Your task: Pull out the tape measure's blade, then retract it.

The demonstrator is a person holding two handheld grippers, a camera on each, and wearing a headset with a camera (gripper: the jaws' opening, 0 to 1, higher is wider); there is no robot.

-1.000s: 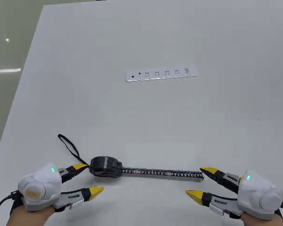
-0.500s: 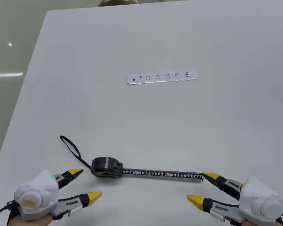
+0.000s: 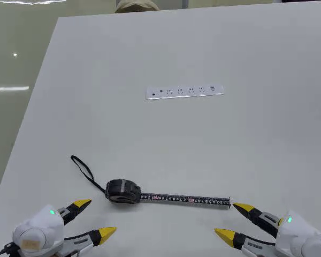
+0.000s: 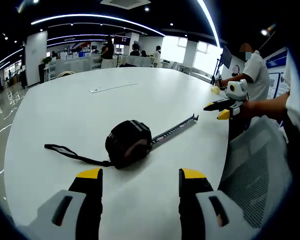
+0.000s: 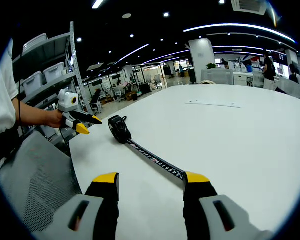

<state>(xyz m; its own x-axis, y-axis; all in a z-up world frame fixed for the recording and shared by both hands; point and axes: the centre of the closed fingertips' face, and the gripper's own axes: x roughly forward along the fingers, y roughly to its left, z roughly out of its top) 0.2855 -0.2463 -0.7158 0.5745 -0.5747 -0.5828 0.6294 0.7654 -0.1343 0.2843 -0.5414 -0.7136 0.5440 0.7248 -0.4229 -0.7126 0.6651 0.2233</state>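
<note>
While the big white bench (image 3: 203,139) covers most of the head view, the tape measure (image 3: 122,190) lies low in the middle. Its blade (image 3: 184,199) is pulled out flat toward the right. So the pulling part looks done, and going back in is left. The left gripper (image 3: 96,217), lower left, and the right gripper (image 3: 229,219), lower right, have jaws spread apart, holding nothing.
</note>
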